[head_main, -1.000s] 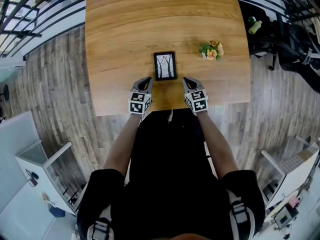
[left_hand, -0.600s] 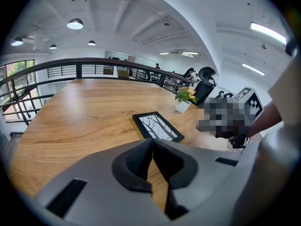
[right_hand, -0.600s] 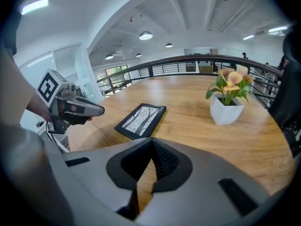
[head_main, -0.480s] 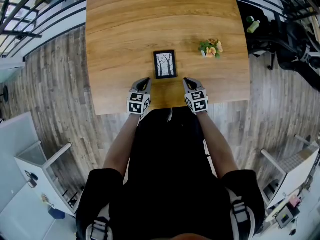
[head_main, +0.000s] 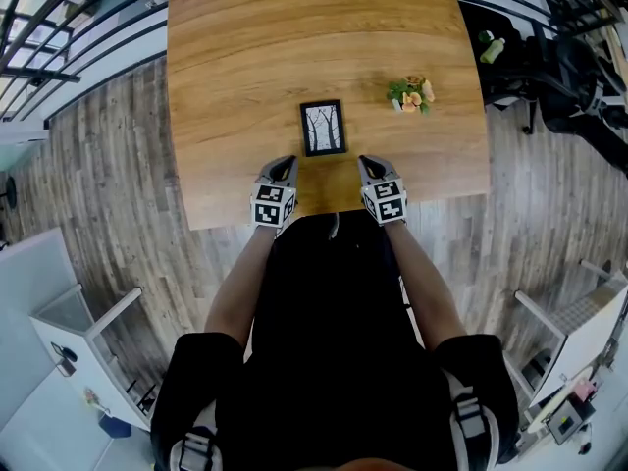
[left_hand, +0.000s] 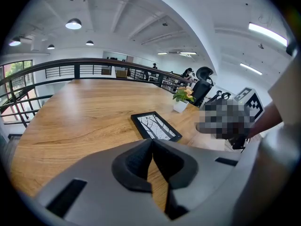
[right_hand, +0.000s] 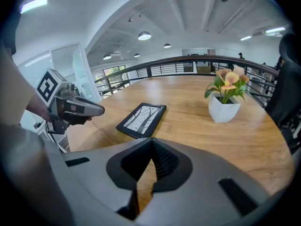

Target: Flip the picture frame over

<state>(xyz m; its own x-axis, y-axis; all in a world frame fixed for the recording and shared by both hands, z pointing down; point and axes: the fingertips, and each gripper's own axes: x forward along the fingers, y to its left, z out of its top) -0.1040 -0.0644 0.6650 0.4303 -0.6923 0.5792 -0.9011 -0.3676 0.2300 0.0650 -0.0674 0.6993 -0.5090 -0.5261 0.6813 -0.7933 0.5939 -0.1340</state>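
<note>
The picture frame [head_main: 323, 129] was seen lying flat on the table [head_main: 245, 57], print side up (bare trees), near its front edge. Over that edge, the left gripper [head_main: 284, 162] and right gripper [head_main: 366, 161] were held closed, nothing gripped, square-marked cubes uppermost.

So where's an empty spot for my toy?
The far half of the table, beyond the frame and plant, is bare; so is the strip left of the frame. Crowded: the near edge, where the left gripper and right gripper are.
</note>
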